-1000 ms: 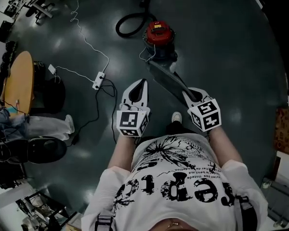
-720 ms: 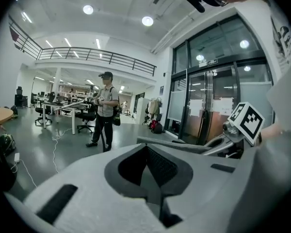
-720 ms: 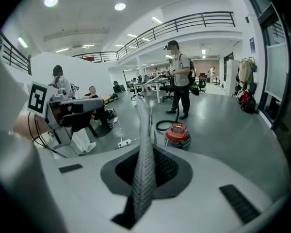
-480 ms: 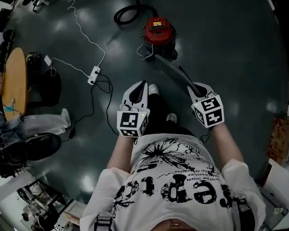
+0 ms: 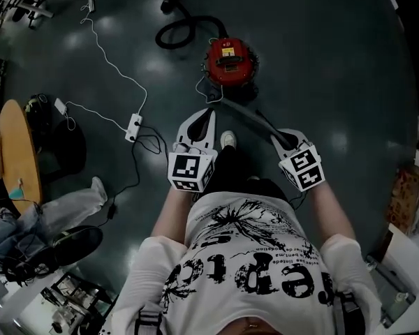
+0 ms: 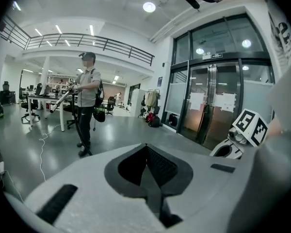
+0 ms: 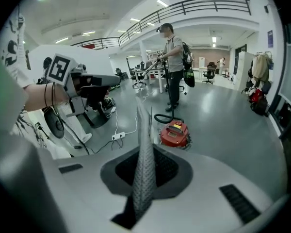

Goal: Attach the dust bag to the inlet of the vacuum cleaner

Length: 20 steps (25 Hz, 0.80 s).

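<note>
Seen from the head view, the left claw (image 5: 207,117) is closed on nothing. The right claw (image 5: 282,139) pinches the grey dust bag (image 5: 246,116), whose free end points toward the red vacuum cleaner (image 5: 228,60) standing on the floor (image 5: 335,61). The left gripper view shows its jaws pressed together and empty. In the right gripper view the dust bag stands edge-on between the jaws, and the vacuum cleaner sits on the floor beyond it.

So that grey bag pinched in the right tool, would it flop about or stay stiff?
Probably fairly stiff for fabric: the dust bag juts straight out from the right gripper without drooping. Likely light, since one pinched edge carries it. Its woven-looking texture suggests it won't slip easily from the jaws.
</note>
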Each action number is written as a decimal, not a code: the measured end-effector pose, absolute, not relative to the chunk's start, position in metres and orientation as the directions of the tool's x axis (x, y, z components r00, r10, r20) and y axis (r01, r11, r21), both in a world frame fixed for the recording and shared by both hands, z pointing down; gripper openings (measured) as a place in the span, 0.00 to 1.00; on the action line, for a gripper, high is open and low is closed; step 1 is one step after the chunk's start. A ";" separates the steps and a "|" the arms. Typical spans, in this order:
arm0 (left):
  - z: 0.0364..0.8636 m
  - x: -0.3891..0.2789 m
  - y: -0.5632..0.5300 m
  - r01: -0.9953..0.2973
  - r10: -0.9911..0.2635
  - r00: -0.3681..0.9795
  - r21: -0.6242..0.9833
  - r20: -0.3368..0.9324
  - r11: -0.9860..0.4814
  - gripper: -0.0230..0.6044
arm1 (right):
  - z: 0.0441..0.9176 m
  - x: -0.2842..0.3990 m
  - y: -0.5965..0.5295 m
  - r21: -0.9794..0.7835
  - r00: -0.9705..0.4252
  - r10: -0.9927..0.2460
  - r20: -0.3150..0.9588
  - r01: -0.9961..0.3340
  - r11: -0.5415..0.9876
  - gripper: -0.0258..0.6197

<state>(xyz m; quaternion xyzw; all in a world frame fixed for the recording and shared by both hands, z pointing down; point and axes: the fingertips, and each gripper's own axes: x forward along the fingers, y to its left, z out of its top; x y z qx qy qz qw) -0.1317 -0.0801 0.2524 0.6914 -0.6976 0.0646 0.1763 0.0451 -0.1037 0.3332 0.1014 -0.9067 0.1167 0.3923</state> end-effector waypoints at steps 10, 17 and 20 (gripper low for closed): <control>0.376 -0.165 -0.145 -0.993 -0.873 0.057 0.117 0.485 0.000 0.04 | 0.432 -0.002 -0.150 -0.158 -0.658 0.034 0.752 -0.130 0.979 0.07; 0.517 -0.179 -0.175 -0.991 -0.919 0.019 0.132 0.393 0.036 0.04 | 0.579 -0.003 -0.173 -0.105 -0.669 0.080 0.739 0.002 0.994 0.07; 0.575 -0.188 -0.186 -0.990 -0.932 0.002 0.134 0.364 0.050 0.04 | 0.633 -0.010 -0.181 -0.081 -0.695 0.096 0.713 0.055 0.995 0.07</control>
